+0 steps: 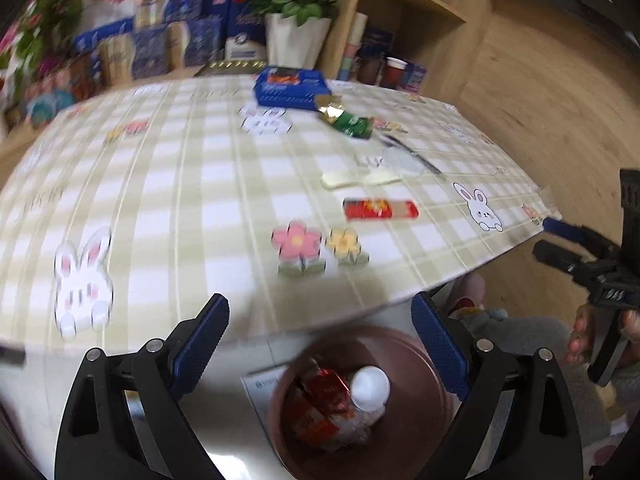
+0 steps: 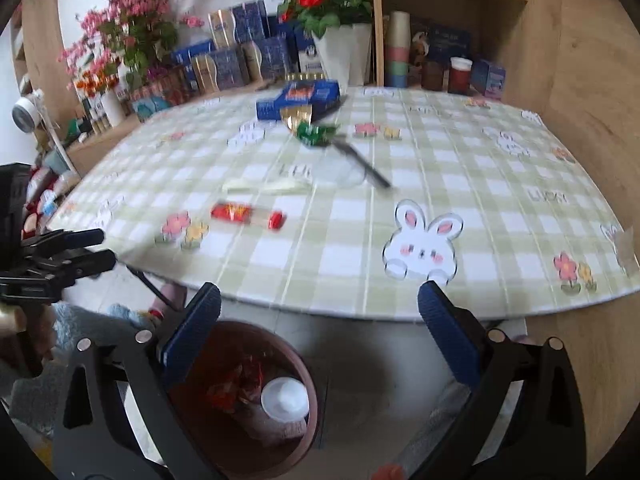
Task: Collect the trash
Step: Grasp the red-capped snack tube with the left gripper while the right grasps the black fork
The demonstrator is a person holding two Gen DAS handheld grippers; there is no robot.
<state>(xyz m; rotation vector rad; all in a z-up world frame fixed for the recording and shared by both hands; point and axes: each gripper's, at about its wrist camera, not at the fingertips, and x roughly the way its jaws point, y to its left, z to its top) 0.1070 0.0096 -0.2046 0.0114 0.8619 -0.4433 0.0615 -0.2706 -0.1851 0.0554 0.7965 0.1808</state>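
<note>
Wooden shelving and blue boxes back a table [image 1: 168, 184] covered in a green-checked cloth printed with rabbits and flowers. On it lie the trash pieces: a red wrapper [image 1: 380, 209] nearest the front edge, a pale flat wrapper [image 1: 358, 178] just behind it, a clear plastic piece with a dark stick [image 1: 408, 156] across it, and a green and gold wrapper [image 1: 346, 118] touching a blue box [image 1: 291, 87] farther back.

Below the table edge stands a brown bin [image 1: 404, 396]. From my left wrist I look almost straight into it and see red wrappers and a white-capped bottle [image 1: 370, 388] inside. My right wrist shows the same bin [image 2: 208, 360] more to the left, its contents blurrier.

My left fingers [image 1: 320, 360] are spread wide and hold nothing, with the bin between them. My right fingers [image 2: 320, 340] are also spread wide and empty, over the floor beside the bin.

Only the left view shows a hand [image 1: 584, 336] on the right gripper's handle. The right view alone shows pink blossom branches [image 2: 120, 28] and a small white camera [image 2: 26, 114] at the far left.
</note>
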